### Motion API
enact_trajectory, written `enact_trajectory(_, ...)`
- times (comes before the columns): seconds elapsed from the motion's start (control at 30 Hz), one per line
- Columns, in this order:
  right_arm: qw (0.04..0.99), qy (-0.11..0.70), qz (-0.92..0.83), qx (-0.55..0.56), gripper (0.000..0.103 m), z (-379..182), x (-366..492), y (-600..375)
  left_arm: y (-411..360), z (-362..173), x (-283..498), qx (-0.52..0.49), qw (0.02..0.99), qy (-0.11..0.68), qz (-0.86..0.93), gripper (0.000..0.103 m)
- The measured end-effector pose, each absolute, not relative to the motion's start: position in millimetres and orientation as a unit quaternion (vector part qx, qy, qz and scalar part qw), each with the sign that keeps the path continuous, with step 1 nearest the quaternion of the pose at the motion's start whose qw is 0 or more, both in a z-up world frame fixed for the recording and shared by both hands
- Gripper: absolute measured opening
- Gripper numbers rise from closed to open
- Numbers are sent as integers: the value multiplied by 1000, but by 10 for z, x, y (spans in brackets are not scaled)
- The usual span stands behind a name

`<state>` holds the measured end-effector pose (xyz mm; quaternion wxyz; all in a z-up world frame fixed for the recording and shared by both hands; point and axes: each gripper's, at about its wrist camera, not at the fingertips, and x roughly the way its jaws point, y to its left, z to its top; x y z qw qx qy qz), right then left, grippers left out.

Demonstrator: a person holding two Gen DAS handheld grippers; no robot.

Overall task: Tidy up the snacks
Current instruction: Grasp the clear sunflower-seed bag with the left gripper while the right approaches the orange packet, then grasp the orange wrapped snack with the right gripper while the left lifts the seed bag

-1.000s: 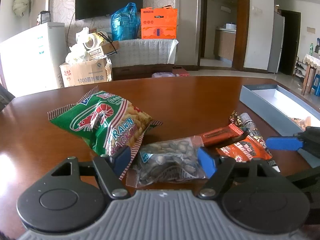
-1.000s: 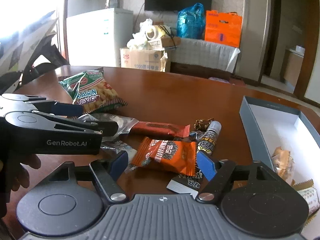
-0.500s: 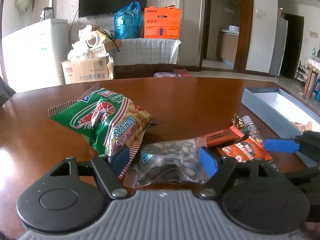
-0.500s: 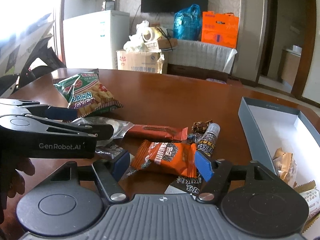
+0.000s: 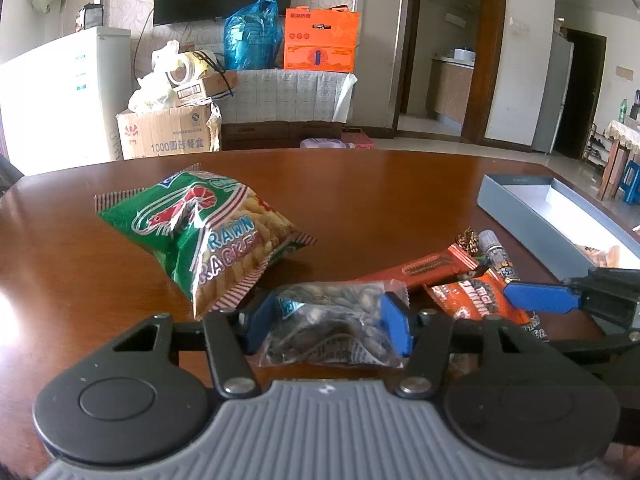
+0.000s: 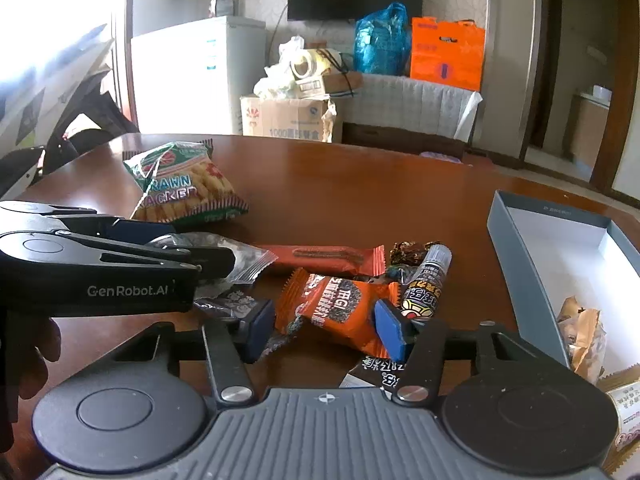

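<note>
Both my claws are closing at once on snacks scattered over the brown worktop (image 5: 400, 184). A second ago each stood wide around its packet; now my left claw (image 5: 328, 322) has narrowed until its blue pads meet the two sides of the clear bag of seeds (image 5: 332, 320), which lies flat in front of the green prawn cracker bag (image 5: 200, 232). My right claw (image 6: 326, 326) has drawn in on the orange snack packet (image 6: 340, 312); its right pad touches the wrapper's edge, the left pad sits just beside the crumpled corner. Neither packet has lifted, and neither hand has shifted.

The red bar (image 6: 320, 258), a small tube (image 6: 428, 280) and a dark wrapped sweet (image 6: 408, 256) lie beyond the orange packet, untouched. The grey box (image 6: 516, 248) waits open to my right with a few wrapped items already inside.

As I judge it, the sorting is at the grasp: once both grips firm, two packets can go to the box together.
</note>
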<state>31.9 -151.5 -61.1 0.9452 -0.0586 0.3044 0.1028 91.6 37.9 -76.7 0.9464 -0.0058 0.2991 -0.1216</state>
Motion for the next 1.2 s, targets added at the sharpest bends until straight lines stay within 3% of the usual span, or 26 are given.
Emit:
enact_trajectory(0.13, 946, 304, 103, -50, 43, -604, 310, -1550, 379, -756, 906, -1, 946, 301, -124, 57)
enact_trajectory(0.17, 946, 304, 102, -48, 47, -608, 305, -1551, 386, -751, 908, 0, 944, 304, -125, 57)
enact_trajectory(0.2, 945, 309, 101, -44, 58, -615, 307, -1549, 395, -749, 908, -1, 944, 306, -125, 58)
enact_trajectory(0.27, 944, 308, 102, -55, 66, -638, 297, -1505, 391, -763, 878, 3, 944, 305, -125, 65)
enact_trajectory(0.5, 941, 311, 109, -76, 56, -670, 327, -1433, 336, -808, 873, 23, 946, 298, -125, 65)
enact_trajectory(0.57, 942, 309, 106, -78, 48, -657, 317, -1430, 354, -801, 875, 24, 946, 299, -124, 59)
enact_trajectory(0.67, 942, 312, 105, -71, 44, -638, 314, -1459, 420, -768, 894, 9, 943, 305, -130, 47)
enact_trajectory(0.93, 942, 309, 109, -67, 40, -568, 286, -1484, 475, -706, 881, 7, 942, 308, -133, 36)
enact_trajectory(1.03, 945, 301, 110, -62, 40, -510, 262, -1503, 505, -656, 868, 3, 945, 298, -132, 20)
enact_trajectory(1.2, 944, 303, 110, -63, 40, -498, 250, -1521, 551, -686, 881, 6, 943, 308, -126, 20)
